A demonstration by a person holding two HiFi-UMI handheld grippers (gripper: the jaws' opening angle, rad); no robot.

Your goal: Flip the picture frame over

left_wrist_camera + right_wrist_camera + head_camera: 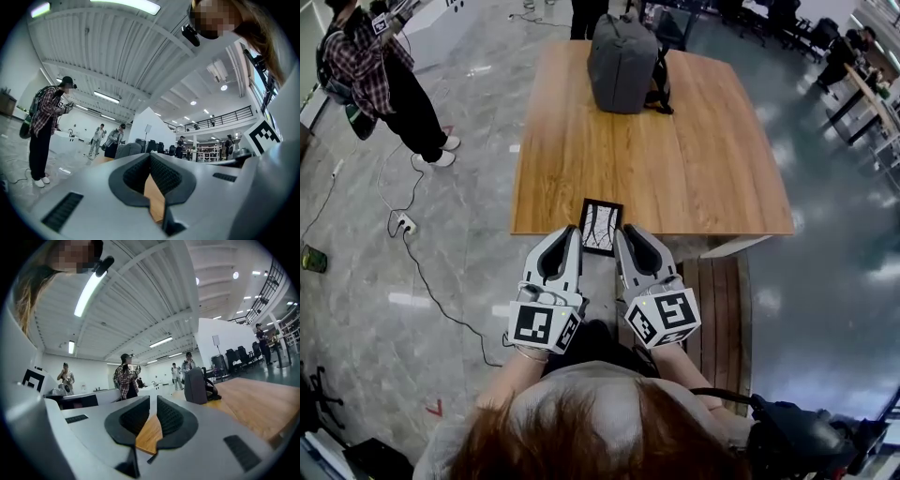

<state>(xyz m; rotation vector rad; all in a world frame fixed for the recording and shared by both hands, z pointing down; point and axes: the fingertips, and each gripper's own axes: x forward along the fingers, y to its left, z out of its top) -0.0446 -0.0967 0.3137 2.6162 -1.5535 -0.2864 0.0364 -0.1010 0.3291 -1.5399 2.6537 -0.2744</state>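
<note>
A small black picture frame (602,227) with a pale branch-like picture facing up lies at the near edge of the wooden table (703,159), its near end reaching past the edge. My left gripper (574,236) sits at the frame's left side and my right gripper (624,236) at its right side; I cannot tell whether either touches it. In the left gripper view the pads (165,177) meet at the tip with nothing between them. In the right gripper view the pads (169,417) stand a thin slit apart, also empty. Neither gripper view shows the frame.
A grey backpack (623,61) stands at the table's far side. A person in a plaid shirt (380,70) stands on the floor at the left, near cables and a power strip (405,223). A dark slatted bench (722,309) sits under the table's near right corner.
</note>
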